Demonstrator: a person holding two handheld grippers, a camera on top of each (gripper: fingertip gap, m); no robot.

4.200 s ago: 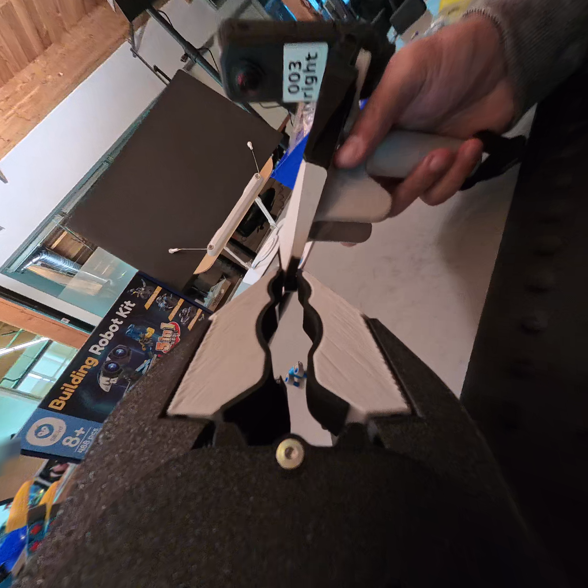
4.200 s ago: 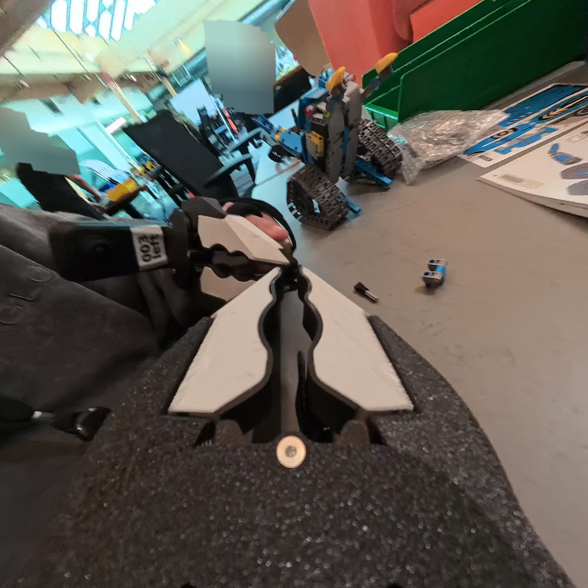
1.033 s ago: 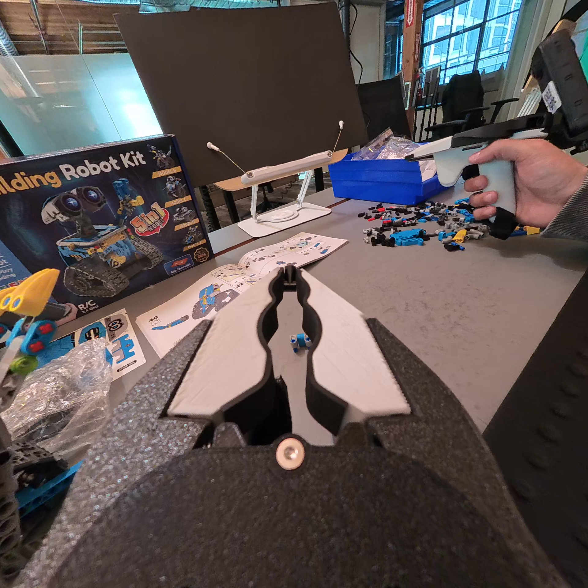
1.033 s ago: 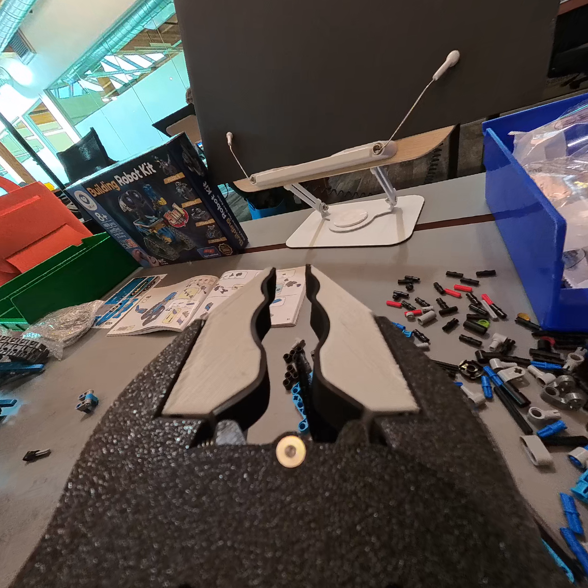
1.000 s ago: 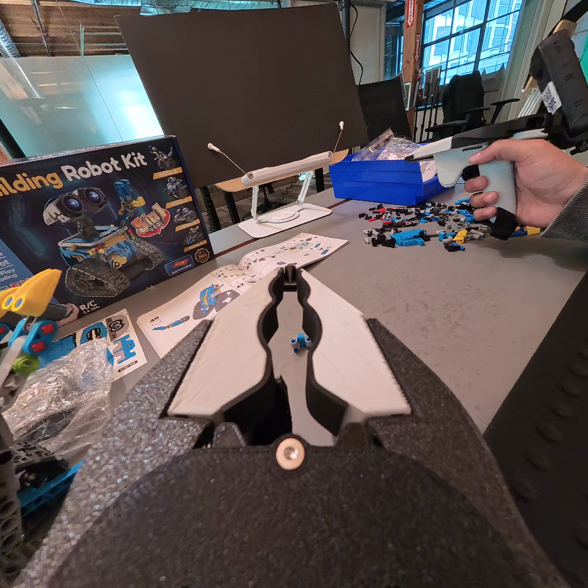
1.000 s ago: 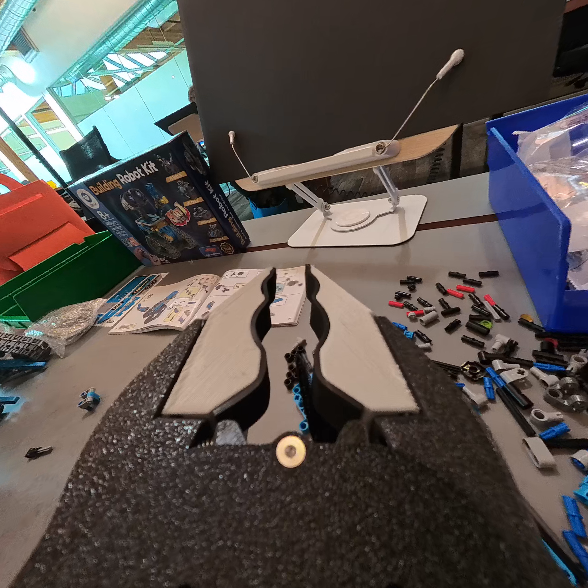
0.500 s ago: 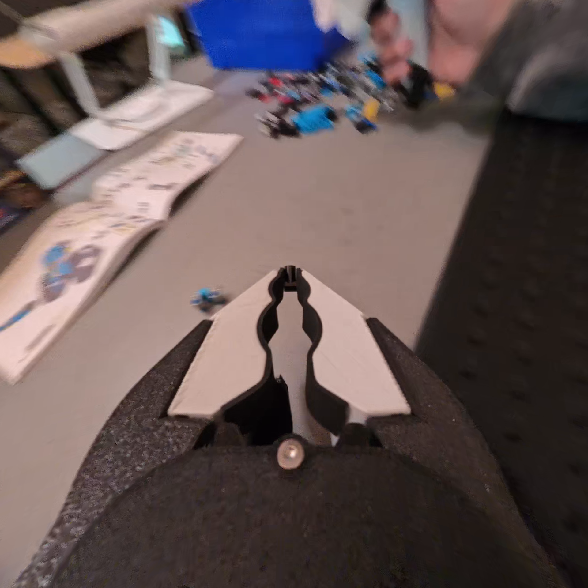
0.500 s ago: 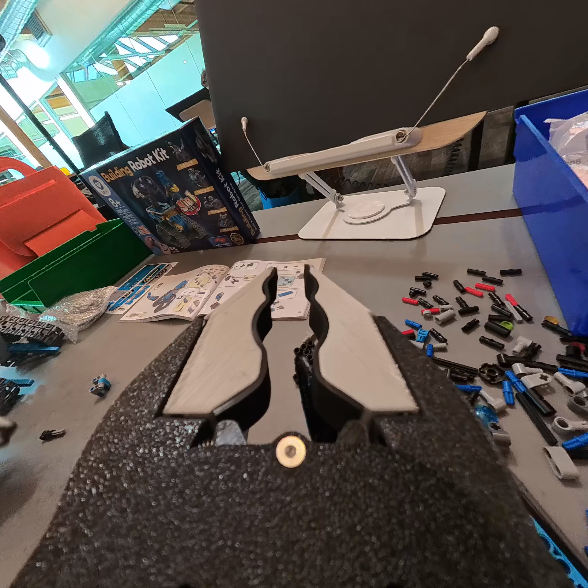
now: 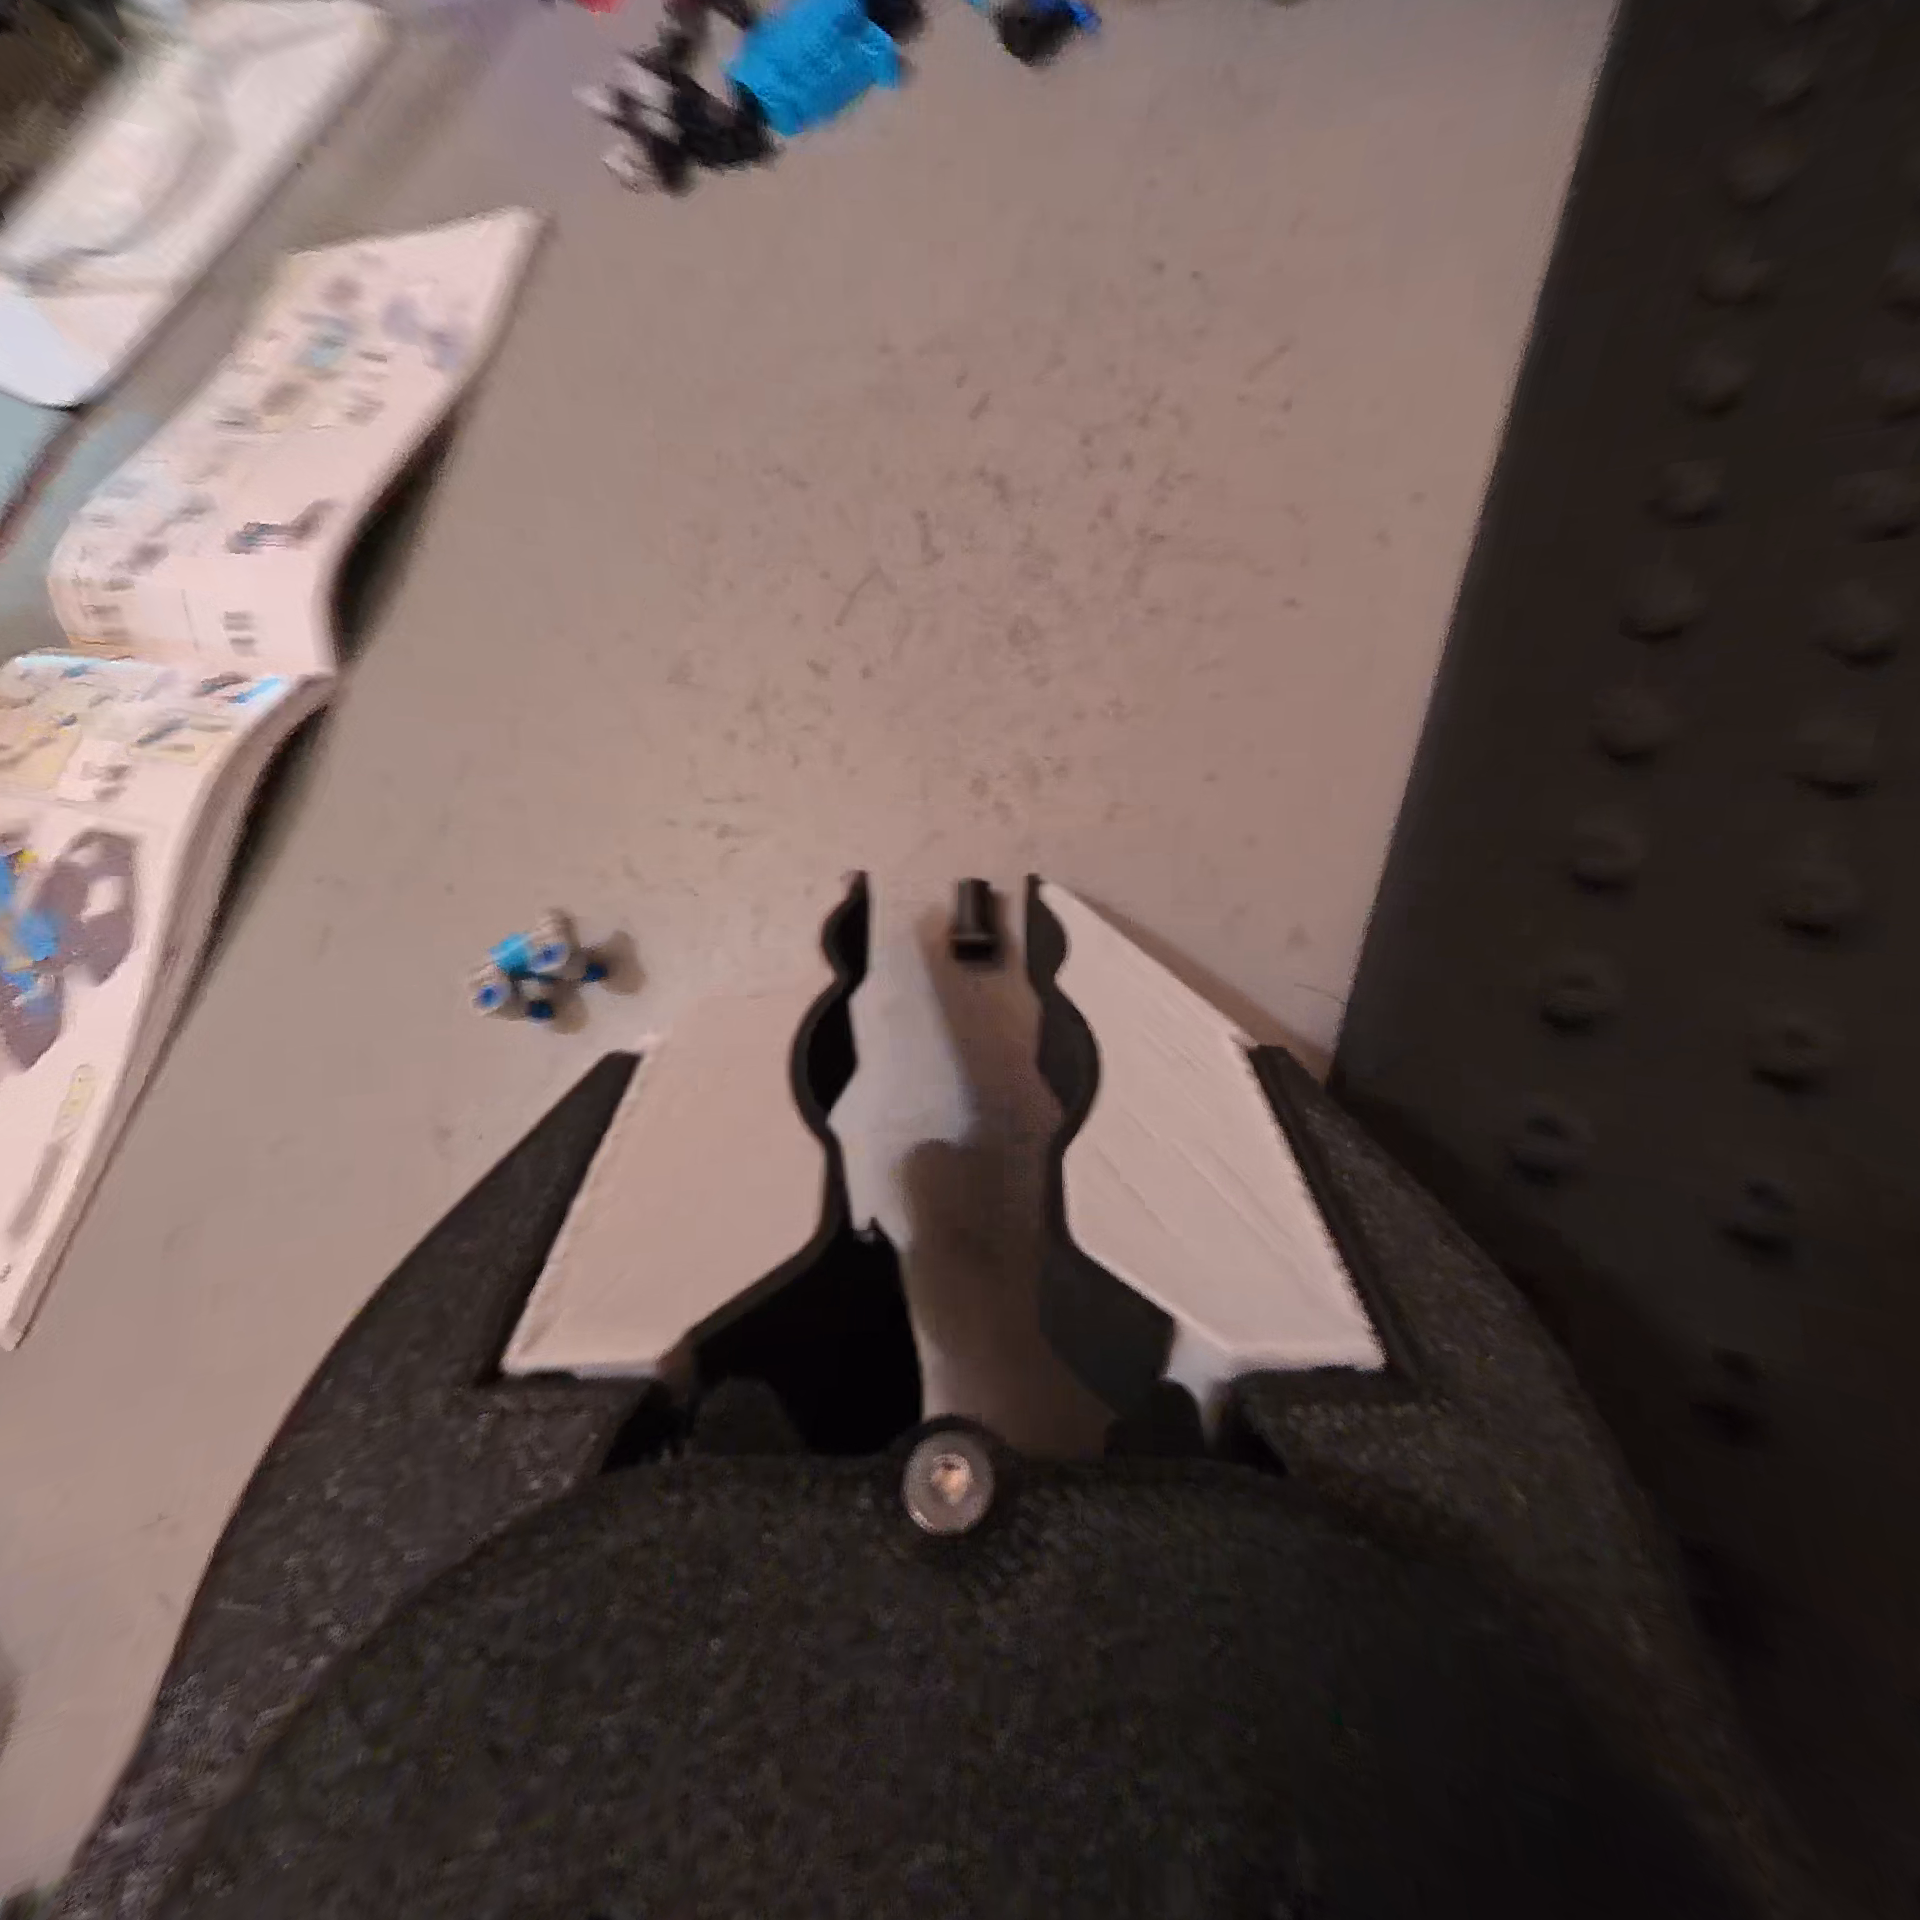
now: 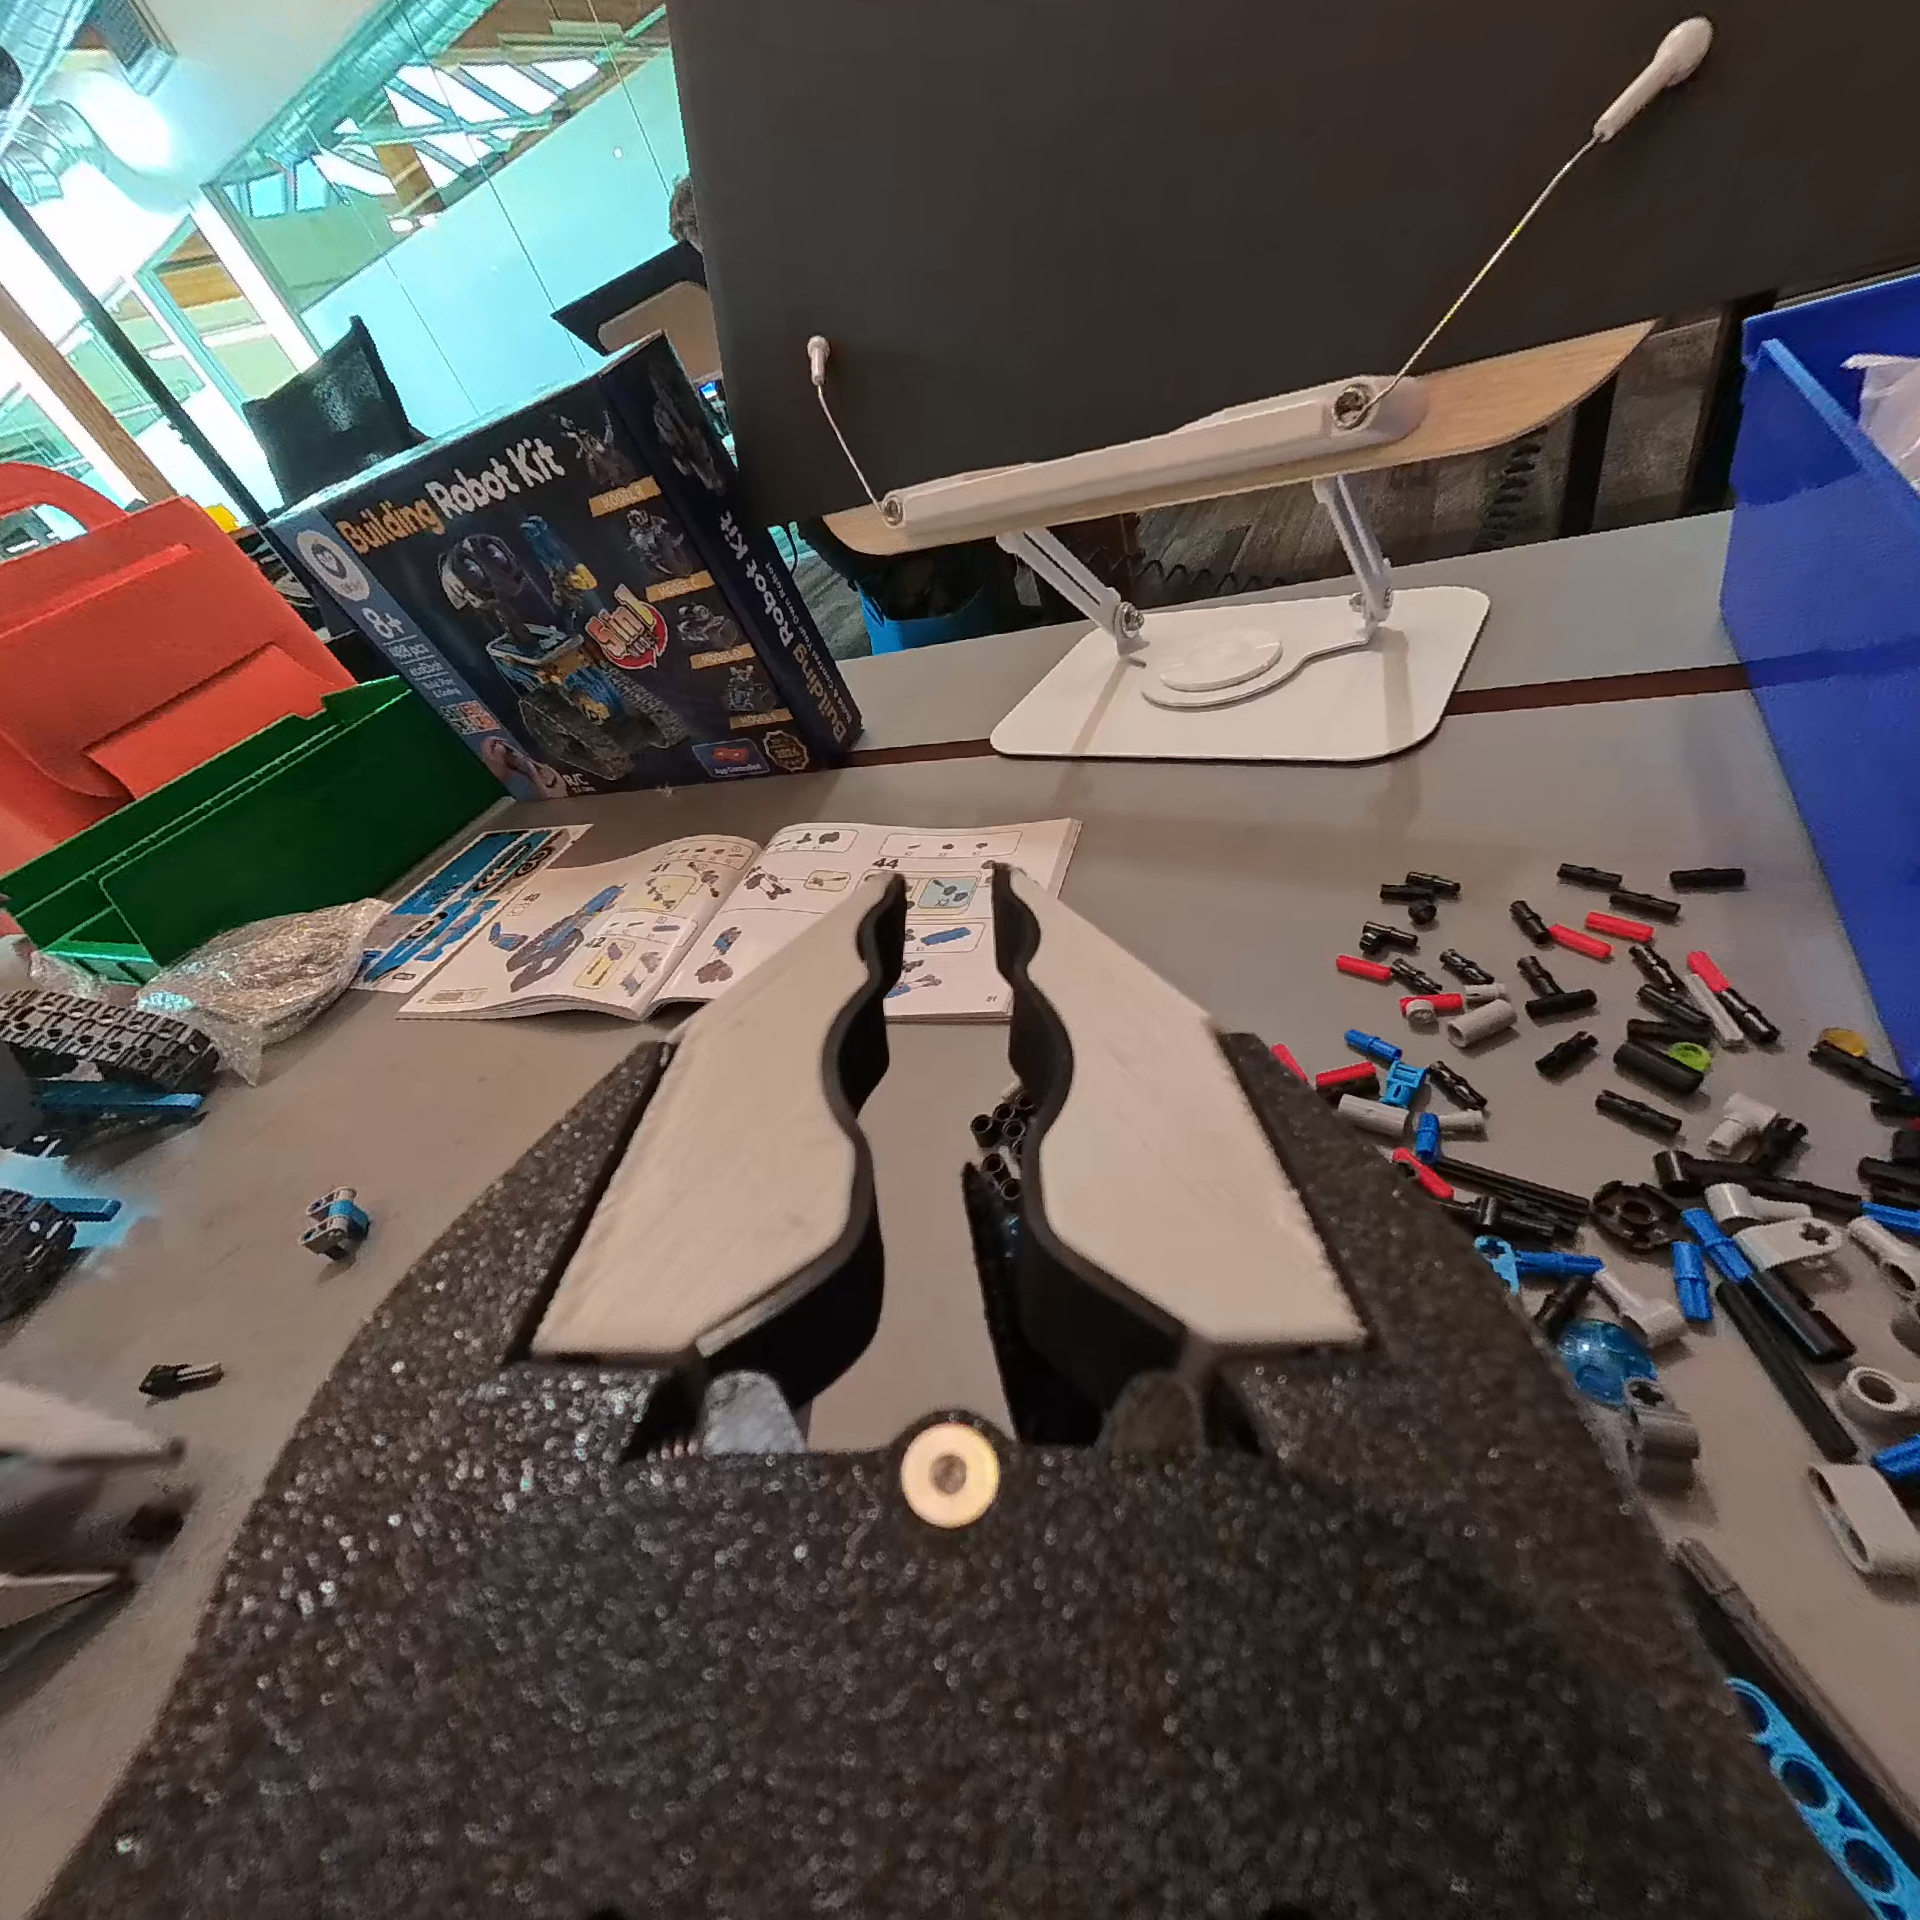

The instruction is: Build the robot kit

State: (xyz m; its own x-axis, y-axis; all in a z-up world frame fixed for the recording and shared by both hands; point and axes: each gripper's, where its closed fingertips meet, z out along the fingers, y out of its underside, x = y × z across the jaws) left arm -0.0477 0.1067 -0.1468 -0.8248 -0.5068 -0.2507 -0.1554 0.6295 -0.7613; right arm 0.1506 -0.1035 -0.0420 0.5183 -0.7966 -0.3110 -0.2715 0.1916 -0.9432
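In the left wrist view my left gripper (image 9: 943, 885) is open and tilted down close over the grey table (image 9: 935, 468). A small black pin (image 9: 974, 920) lies on the table between its fingertips, nearer the right one, and not clamped. A small blue and grey piece (image 9: 530, 966) lies to the left of the fingers. My right gripper (image 10: 945, 885) is open and empty, held above the table. Black beam pieces (image 10: 1003, 1132) lie on the table below its gap. The left gripper (image 10: 135, 1517) shows blurred at the lower left edge of the right wrist view, by the black pin (image 10: 182, 1377).
An open instruction booklet (image 10: 727, 914) lies mid-table, with the kit box (image 10: 582, 623) and a white stand (image 10: 1226, 665) behind. Several loose parts (image 10: 1610, 1039) and a blue bin (image 10: 1829, 675) are right. A green tray (image 10: 260, 821), plastic bag (image 10: 260, 966) and tracked model (image 10: 83, 1049) are left. The tips of one gripper are about 30 cm away from the tips of the other.
My left gripper has swung down towards the table and opened from shut, and the black pin now lies between its fingertips. My right gripper stays open and has drifted slightly.
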